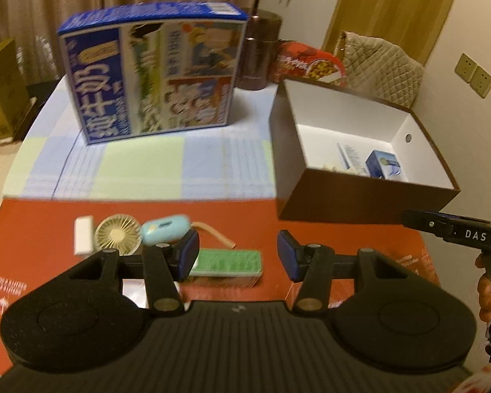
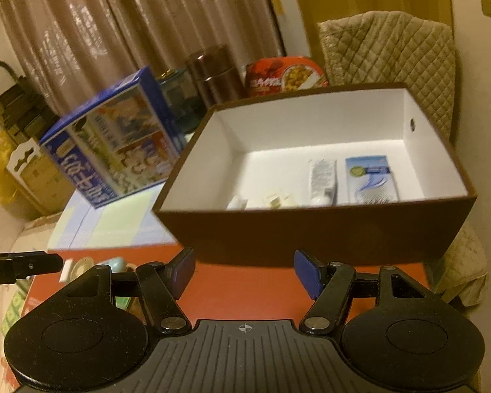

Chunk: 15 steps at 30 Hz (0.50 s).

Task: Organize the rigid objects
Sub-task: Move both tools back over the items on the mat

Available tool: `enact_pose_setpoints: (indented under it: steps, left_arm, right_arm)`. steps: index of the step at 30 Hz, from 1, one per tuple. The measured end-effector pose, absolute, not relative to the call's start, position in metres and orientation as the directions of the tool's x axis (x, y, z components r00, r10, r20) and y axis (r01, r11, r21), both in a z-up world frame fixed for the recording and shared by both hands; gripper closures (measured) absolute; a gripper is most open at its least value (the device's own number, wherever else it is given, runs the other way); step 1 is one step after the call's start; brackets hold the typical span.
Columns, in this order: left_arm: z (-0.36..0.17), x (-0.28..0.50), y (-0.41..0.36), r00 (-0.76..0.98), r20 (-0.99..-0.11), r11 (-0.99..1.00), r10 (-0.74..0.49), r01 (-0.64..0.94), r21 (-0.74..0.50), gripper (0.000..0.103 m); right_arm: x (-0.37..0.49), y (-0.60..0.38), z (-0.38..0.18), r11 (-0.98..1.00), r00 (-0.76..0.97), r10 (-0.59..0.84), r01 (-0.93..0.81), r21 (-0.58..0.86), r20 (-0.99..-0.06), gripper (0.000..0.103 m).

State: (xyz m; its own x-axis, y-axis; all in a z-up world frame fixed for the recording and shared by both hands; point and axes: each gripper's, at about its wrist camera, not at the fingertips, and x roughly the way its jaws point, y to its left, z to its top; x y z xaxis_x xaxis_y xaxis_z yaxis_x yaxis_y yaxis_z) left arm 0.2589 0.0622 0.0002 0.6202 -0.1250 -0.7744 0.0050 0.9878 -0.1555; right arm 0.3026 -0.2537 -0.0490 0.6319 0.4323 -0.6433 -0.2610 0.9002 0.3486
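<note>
Both tongs, left gripper [image 1: 238, 255] and right gripper [image 2: 244, 273], are hanging released, empty; the brown white-lined cardboard box [image 2: 311, 229] is holding a few items, while the green rectangular box [image 1: 227, 267], light-blue oval case [image 1: 165, 229] and small round fan [image 1: 117, 235] are waiting outside.

Left tool [image 1: 238, 255] jaws apart, empty, angled down. Right tool [image 2: 244, 271] same.

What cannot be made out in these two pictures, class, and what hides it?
- Small pale items in the brown cardboard box: right wrist view, near wall hides their lower parts.
- Green rectangular box: left wrist view, left gripper finger covers one end.
- Big blue printed carton: lettering blurred in both views.
- Right gripper: left wrist view, frame edge cuts it.
</note>
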Motion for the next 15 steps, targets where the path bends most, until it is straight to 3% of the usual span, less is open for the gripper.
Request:
enact_pose_setpoints:
  steps: [15]
  left_arm:
    - [-0.019, 0.206, 0.102, 0.580, -0.812, 0.983, -0.065, -0.105, -0.153, 0.051]
  right_arm:
    - [0.268, -0.196, -0.070, 0.866, 0.534, 0.493, -0.377, 0.329, -0.687, 0.039]
